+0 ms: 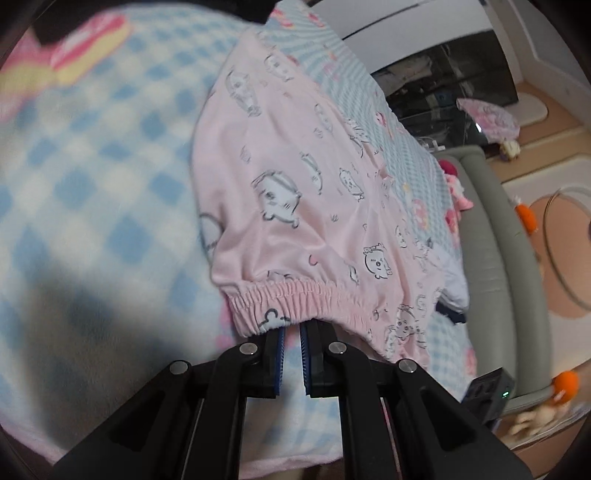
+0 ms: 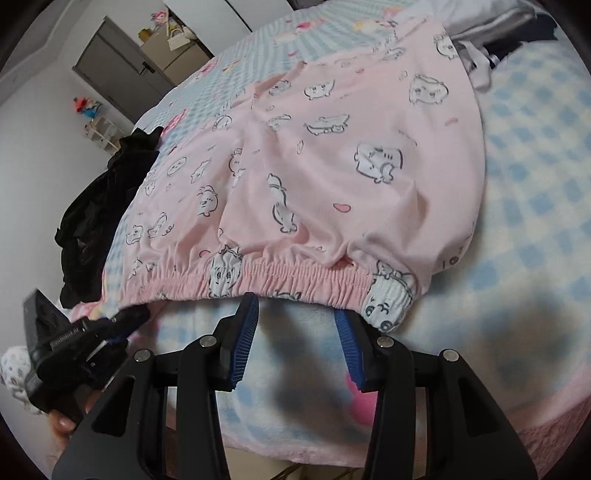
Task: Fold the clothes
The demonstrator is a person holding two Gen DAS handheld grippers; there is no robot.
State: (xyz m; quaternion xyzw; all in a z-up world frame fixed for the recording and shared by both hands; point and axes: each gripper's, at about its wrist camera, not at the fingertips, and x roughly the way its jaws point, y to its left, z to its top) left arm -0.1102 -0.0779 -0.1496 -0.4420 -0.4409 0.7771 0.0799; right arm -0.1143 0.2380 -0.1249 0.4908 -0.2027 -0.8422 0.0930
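Pink pajama pants [image 1: 295,184] printed with cartoon animals lie spread on the bed, their elastic waistband [image 1: 295,291] nearest to me. My left gripper [image 1: 292,328] has its jaws almost together, with the tips tucked under the band's edge. In the right wrist view the same pants [image 2: 314,166] fill the middle, and the left gripper [image 2: 127,319] pinches the waistband's left end. My right gripper [image 2: 295,306] stands with its jaws wide apart at the waistband [image 2: 295,280]. Its blue pads [image 2: 243,339] do not press on the cloth.
A blue and white checked blanket [image 1: 92,166] covers the bed. A black garment [image 2: 96,206] lies bunched at the bed's left side and grey clothes [image 2: 491,26] at the far corner. The grey padded bed frame [image 1: 487,240] borders a floor with toys. A hand [image 2: 62,421] holds the left gripper.
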